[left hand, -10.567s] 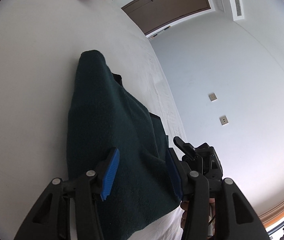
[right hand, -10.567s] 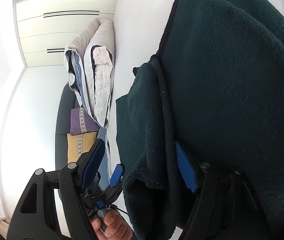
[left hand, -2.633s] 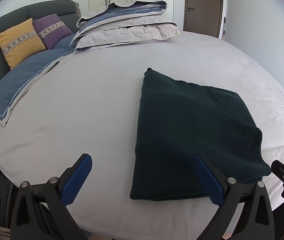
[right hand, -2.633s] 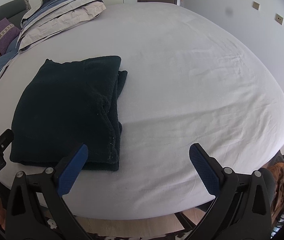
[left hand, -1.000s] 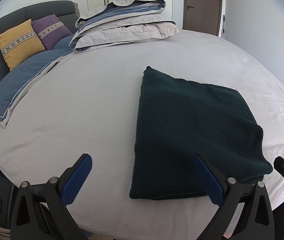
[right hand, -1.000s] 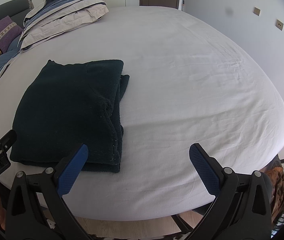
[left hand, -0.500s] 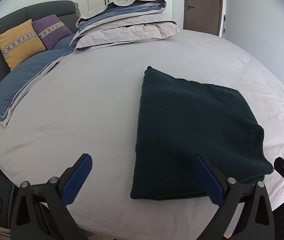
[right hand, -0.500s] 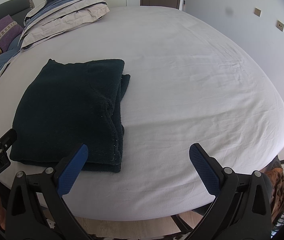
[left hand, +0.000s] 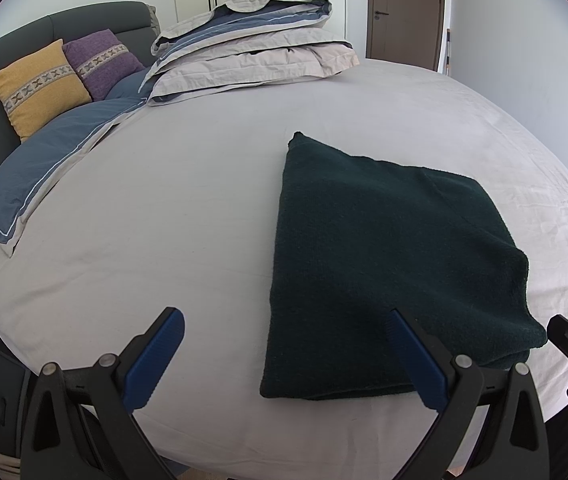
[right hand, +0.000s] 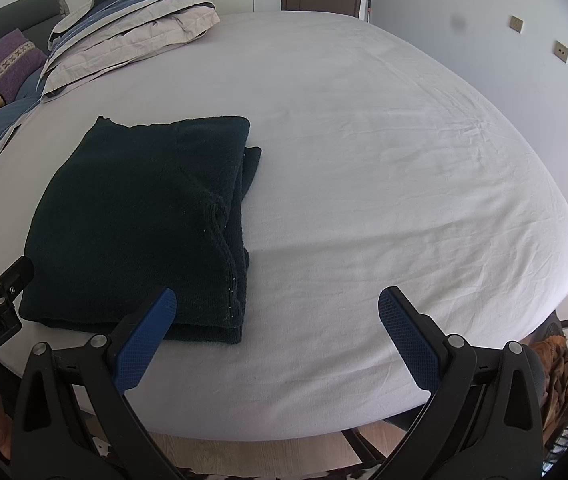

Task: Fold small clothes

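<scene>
A dark green garment (left hand: 388, 264) lies folded into a flat rectangle on the white bed sheet (left hand: 187, 208). In the right wrist view the garment (right hand: 139, 216) sits at the left, its layered edges facing right. My left gripper (left hand: 284, 356) is open and empty, held above the bed's near edge, with its right finger over the garment's near corner. My right gripper (right hand: 275, 336) is open and empty, to the right of the garment's near corner. Neither gripper touches the cloth.
A folded duvet stack (left hand: 251, 52) lies at the far side of the bed. Yellow (left hand: 35, 84) and purple (left hand: 103, 60) cushions lean on the grey headboard at the left. A blue pillow (left hand: 43, 176) lies by them. A wall (right hand: 524, 40) runs along the right.
Over the last second almost nothing moved. Both grippers stay open above the near edge. Much earlier they held the garment up; it now lies folded on the bed.
</scene>
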{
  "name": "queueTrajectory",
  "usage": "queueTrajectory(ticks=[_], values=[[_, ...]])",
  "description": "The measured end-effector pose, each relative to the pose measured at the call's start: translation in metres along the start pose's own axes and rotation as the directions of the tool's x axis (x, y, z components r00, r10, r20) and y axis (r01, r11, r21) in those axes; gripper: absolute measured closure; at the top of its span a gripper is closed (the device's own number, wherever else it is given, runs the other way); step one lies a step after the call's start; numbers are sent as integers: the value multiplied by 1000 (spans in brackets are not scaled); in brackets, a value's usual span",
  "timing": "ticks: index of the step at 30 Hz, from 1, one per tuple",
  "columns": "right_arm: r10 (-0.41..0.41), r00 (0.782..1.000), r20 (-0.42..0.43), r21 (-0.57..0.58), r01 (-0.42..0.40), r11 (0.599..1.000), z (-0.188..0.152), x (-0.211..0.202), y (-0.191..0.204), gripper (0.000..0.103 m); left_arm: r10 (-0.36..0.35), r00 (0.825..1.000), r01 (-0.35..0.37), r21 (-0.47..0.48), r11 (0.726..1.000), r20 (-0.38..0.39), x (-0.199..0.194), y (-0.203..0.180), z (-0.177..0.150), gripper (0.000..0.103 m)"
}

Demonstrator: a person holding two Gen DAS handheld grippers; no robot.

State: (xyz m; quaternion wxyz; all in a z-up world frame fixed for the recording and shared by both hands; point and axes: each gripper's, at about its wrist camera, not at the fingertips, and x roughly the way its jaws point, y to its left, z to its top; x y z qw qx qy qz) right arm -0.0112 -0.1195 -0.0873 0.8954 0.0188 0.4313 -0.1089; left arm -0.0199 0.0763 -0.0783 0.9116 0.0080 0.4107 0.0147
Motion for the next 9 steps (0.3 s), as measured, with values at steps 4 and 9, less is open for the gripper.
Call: queueTrajectory(ticks=[4, 9], values=[[1, 1000, -3, 1, -1, 1000, 0, 0, 0, 0, -4, 1000, 4, 1, 1000, 8, -1, 1, 0, 0], [2, 1000, -4, 1, -2, 1000, -1, 2, -1, 0, 5, 1000, -5, 4, 1000, 22, -3, 1, 1, 0]])
